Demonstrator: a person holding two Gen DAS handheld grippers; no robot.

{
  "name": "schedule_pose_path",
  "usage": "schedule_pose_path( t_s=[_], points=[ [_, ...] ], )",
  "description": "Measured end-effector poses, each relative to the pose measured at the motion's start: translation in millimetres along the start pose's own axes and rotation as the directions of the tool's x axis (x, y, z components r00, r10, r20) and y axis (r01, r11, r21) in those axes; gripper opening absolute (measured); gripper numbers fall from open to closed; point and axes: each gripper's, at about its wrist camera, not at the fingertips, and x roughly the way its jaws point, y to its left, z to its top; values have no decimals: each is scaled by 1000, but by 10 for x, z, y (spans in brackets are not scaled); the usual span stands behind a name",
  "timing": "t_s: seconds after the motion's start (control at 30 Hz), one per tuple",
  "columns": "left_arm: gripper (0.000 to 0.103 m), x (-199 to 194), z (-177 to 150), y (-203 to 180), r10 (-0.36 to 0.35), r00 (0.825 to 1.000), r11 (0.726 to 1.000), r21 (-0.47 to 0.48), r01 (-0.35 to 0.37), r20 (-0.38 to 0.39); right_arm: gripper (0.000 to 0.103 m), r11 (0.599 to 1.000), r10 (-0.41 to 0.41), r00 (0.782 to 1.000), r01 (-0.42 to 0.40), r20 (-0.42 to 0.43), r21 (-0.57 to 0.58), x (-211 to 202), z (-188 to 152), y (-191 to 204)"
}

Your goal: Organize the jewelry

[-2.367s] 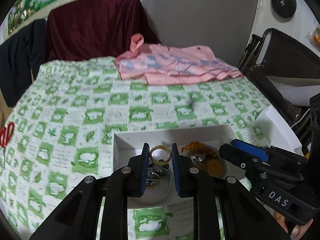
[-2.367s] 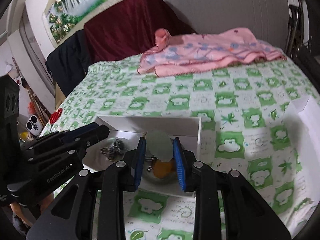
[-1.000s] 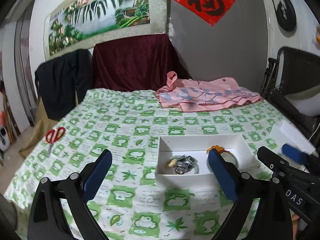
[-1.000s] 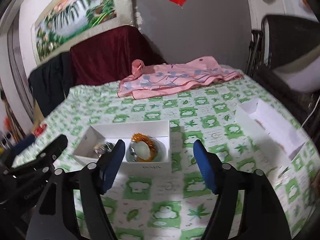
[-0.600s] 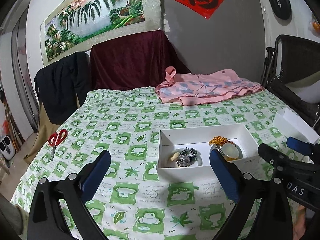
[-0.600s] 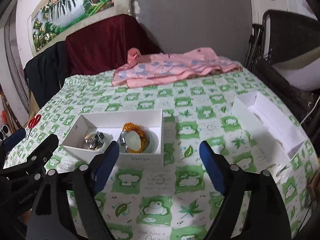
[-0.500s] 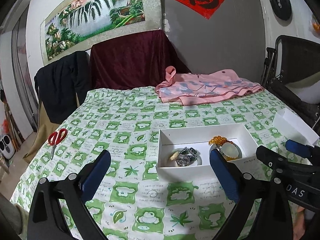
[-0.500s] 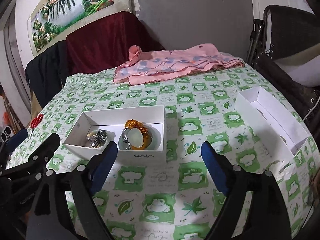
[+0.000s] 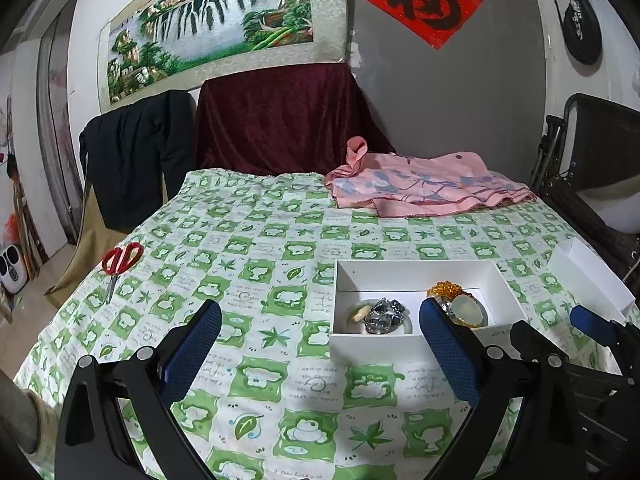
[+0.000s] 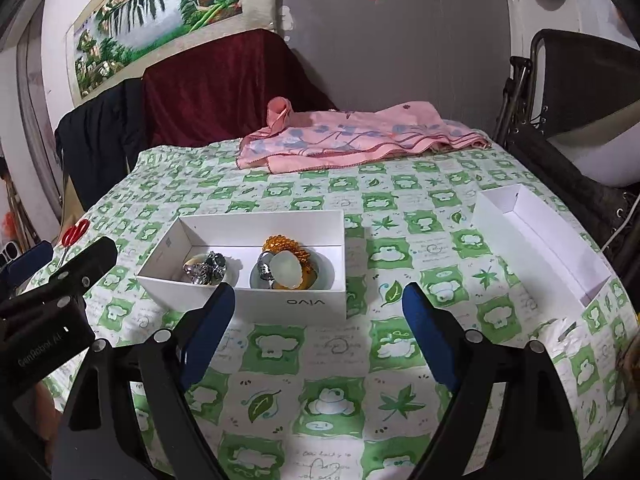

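A white box sits on the green checked cloth. It holds two small dishes. The left dish carries a gold ring and a silver chain pile. The right dish carries amber beads and a pale green stone. My left gripper is open and empty, above the cloth in front of the box. My right gripper is open and empty, in front of the box.
The white box lid lies upturned at the right edge. Red scissors lie at the left. A pink cloth lies at the back. A dark chair stands to the right.
Both grippers let go of their jewellery in the box, opened wide and pulled back and up. In the last half second they hardly moved.
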Motion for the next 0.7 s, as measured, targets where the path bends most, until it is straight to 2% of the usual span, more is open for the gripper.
schedule_pose_path(
  t_s=[0.3, 0.7],
  points=[
    [97, -25, -10, -22, 12, 1000, 1000, 14, -12, 13, 81, 1000, 1, 1000, -2, 17, 3, -27, 8, -2],
    [97, 11, -107, 27, -9, 1000, 1000, 9, 10, -29, 81, 1000, 10, 1000, -10, -9, 4, 24, -26, 16]
  ],
)
